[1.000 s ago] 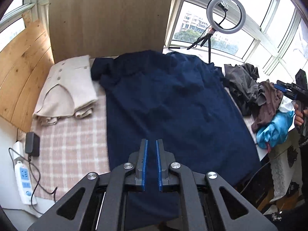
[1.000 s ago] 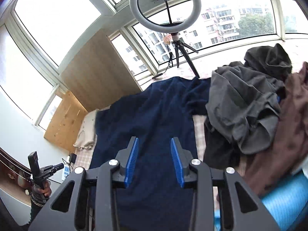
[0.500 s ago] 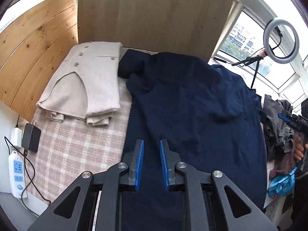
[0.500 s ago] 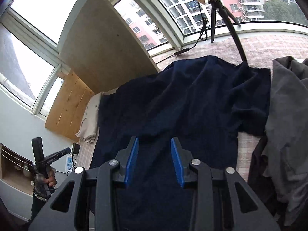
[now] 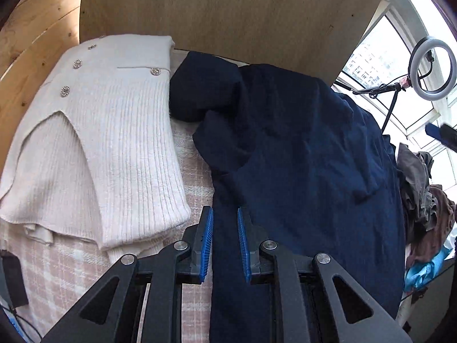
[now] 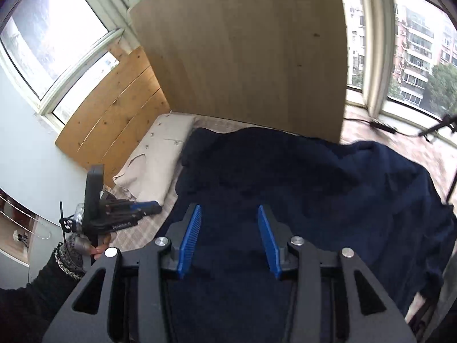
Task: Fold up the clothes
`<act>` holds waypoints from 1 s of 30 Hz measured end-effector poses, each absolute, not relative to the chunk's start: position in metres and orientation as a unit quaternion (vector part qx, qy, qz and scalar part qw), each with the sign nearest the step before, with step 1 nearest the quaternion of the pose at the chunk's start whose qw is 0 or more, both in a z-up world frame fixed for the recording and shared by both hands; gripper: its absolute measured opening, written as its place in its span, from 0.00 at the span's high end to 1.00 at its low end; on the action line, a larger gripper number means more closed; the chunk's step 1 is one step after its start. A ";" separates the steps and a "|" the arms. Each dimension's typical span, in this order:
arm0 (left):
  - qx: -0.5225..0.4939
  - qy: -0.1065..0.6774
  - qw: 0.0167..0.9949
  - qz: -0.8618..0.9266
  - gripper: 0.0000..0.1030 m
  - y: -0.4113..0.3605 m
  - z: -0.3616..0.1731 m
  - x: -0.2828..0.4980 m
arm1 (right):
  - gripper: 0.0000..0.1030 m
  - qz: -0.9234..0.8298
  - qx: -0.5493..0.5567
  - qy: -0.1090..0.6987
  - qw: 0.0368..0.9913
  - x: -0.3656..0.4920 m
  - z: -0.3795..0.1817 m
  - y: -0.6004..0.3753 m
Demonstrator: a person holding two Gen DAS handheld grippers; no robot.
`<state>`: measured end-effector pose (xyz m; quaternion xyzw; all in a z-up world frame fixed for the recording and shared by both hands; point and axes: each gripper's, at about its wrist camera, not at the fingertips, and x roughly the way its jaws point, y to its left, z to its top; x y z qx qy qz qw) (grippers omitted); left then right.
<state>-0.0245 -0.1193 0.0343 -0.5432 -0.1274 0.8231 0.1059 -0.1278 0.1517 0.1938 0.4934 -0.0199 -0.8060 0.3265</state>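
Note:
A navy blue garment [image 5: 300, 157] lies spread over the checked table cover, one sleeve bunched at its far left corner [image 5: 200, 94]. It also fills the right wrist view [image 6: 314, 188]. My left gripper [image 5: 224, 220] is open and empty, just above the garment's left edge. My right gripper [image 6: 228, 214] is open wide and empty, above the middle of the garment. The left gripper shows in the right wrist view [image 6: 137, 208], held by a hand at the table's left edge.
A folded cream knitted cardigan [image 5: 94, 143] lies left of the navy garment. A wooden board [image 5: 228, 14] stands behind. A pile of grey, brown and blue clothes [image 5: 422, 200] sits at the right. A ring light on a tripod [image 5: 431, 65] stands far right.
Both grippers have moved forward and left over the table. The left gripper has opened wider and come down near the garment's left edge. The right view has swung from the clothes pile toward the board.

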 end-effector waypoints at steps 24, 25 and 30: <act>-0.518 -0.204 0.065 0.828 0.84 -0.151 0.027 -0.040 | 0.97 -0.691 0.527 0.217 0.445 -0.250 0.070 -0.061; -0.520 -0.200 0.067 0.828 0.84 -0.149 0.028 -0.042 | 0.97 -0.700 0.521 0.191 0.449 -0.249 0.078 -0.037; -0.524 -0.171 0.091 0.829 0.84 -0.131 0.037 -0.054 | 0.68 -0.737 0.522 0.111 0.416 -0.241 0.103 0.093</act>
